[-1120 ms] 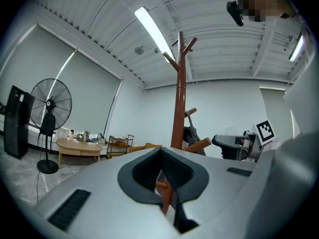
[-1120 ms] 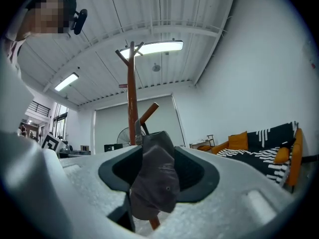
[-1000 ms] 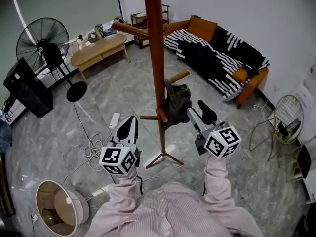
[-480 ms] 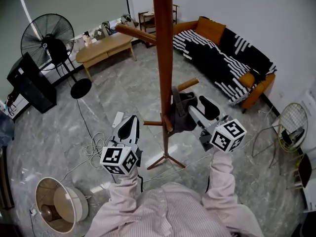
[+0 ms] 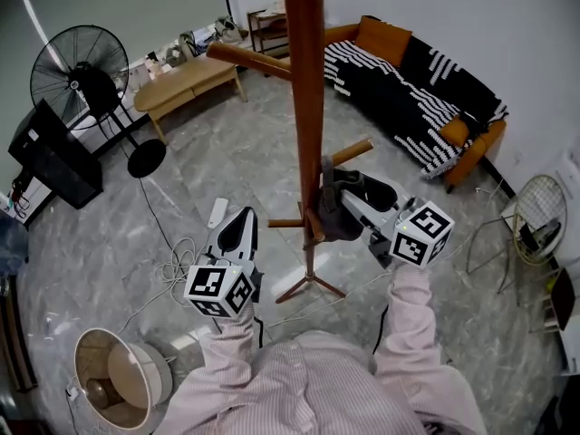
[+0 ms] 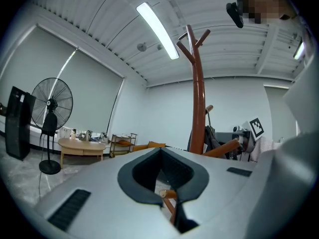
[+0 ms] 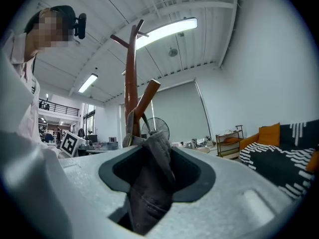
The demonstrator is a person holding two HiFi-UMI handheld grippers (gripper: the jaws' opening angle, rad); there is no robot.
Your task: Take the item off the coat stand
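A tall brown wooden coat stand (image 5: pixel 305 107) rises in front of me, with pegs at several heights. A dark grey fabric item with a strap (image 5: pixel 337 214) hangs from a low peg on the pole's right side. My right gripper (image 5: pixel 358 198) reaches in from the right; its jaws are closing with the grey fabric (image 7: pixel 149 183) filling the gap and touching both sides. The pole (image 7: pixel 131 83) stands just behind it. My left gripper (image 5: pixel 240 229) hovers left of the pole, shut and holding nothing. From its view the stand (image 6: pixel 198 108) and the hanging item (image 6: pixel 212 138) lie ahead to the right.
The stand's tripod feet (image 5: pixel 311 288) spread on the marble floor below my hands. A pedestal fan (image 5: pixel 77 71), a black box (image 5: pixel 50 157) and a low wooden table (image 5: pixel 181 84) are at the left and back. A striped sofa (image 5: pixel 408 98) lines the right wall. Cables (image 5: pixel 177 261) trail by the left gripper.
The right gripper has moved in toward the pole and now has the grey item between its jaws. The left gripper has stayed where it was.
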